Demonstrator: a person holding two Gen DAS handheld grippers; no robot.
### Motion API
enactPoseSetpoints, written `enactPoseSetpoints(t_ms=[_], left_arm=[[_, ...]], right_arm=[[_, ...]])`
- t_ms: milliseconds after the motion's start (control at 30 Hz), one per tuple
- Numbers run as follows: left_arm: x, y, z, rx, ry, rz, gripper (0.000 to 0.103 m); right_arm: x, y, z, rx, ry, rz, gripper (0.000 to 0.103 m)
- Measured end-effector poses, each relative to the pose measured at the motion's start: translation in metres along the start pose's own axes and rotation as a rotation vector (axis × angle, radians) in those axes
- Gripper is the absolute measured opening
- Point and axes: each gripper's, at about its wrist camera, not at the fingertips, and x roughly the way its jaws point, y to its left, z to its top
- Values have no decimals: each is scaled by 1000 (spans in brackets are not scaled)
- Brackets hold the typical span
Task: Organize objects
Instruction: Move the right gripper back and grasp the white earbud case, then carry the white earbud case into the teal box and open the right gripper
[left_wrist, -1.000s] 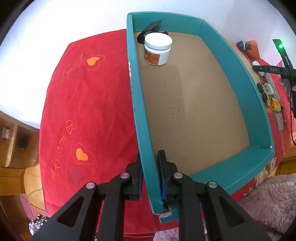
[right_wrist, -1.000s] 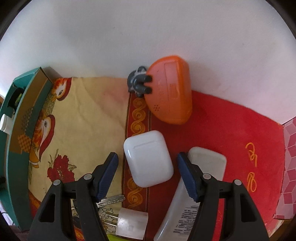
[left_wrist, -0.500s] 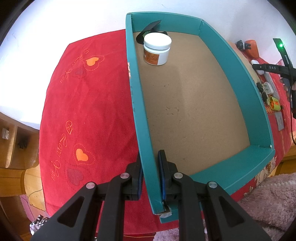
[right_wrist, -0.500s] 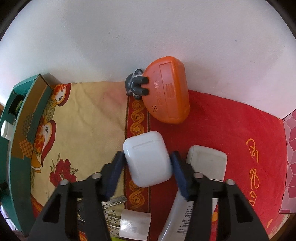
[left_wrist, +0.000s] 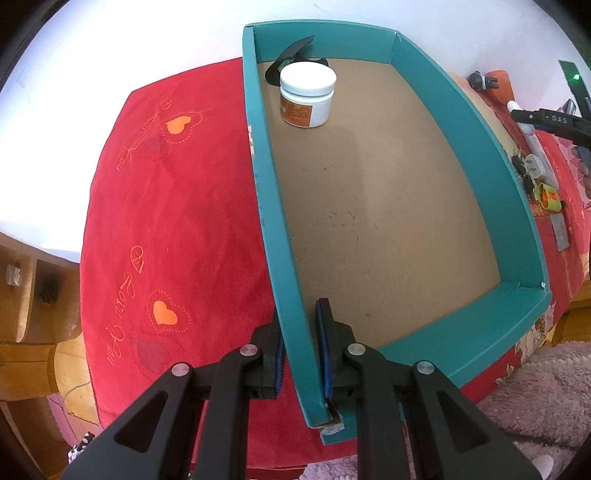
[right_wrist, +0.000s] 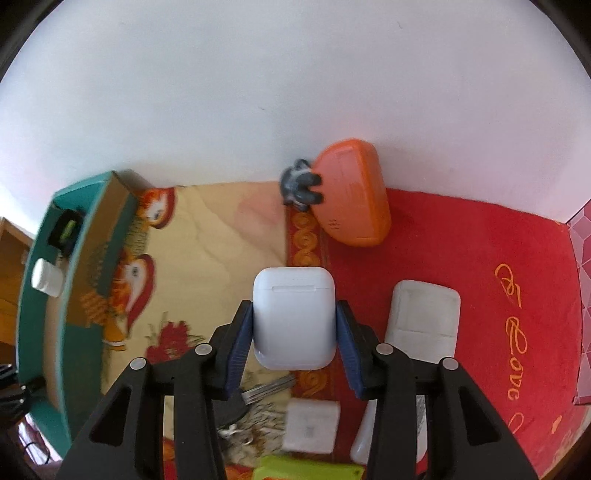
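A white earbud case (right_wrist: 293, 317) hangs above the bed cloth with my right gripper (right_wrist: 294, 343) shut on its two sides. My left gripper (left_wrist: 300, 354) is shut on the near left wall of the teal box (left_wrist: 266, 192). Inside that box, at its far corner, stand a white jar (left_wrist: 307, 98) and a small black item (left_wrist: 290, 61). In the right wrist view the teal box (right_wrist: 40, 321) lies at the far left with the white jar (right_wrist: 46, 277) in it.
On the cloth below the case lie an orange case (right_wrist: 351, 199) with a grey clip (right_wrist: 300, 182), a white tube (right_wrist: 421, 314), keys (right_wrist: 258, 391), a white plug (right_wrist: 312, 430) and a green item (right_wrist: 306, 469). A wall rises behind. A wooden bed frame (left_wrist: 33, 302) shows at left.
My right gripper closed on the white earbud case and lifted it off the cloth. The left gripper and the teal box stayed still.
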Motion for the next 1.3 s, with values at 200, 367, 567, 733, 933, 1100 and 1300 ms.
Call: enactPoseSetpoints(t_ms=[200,367,567,733,933,1100,1300], left_arm=[[0,0,0,-2,-1,0,14],[-1,2,-2,-14,-10,-2,14],[-4,6,-7,-29,-19,-2,14],[-5,7,-9,-36,-22,2,14],[-6,8,-9,-37,-25,0,14],[-6,9,-10,-37,-25,0,14],[-6,9,-10,-37,-25,0,14]], right_arm=[[-27,38,3,-87,-42,44,44],[-44,81,7,-182,-68,110,44],[-37,141,12,-292,-43,188,44],[-18,192,18,-384,-20,219,44],[5,230,28,-449,26,232,44],[28,248,33,-474,68,218,44],[51,255,33,-479,110,205,44]])
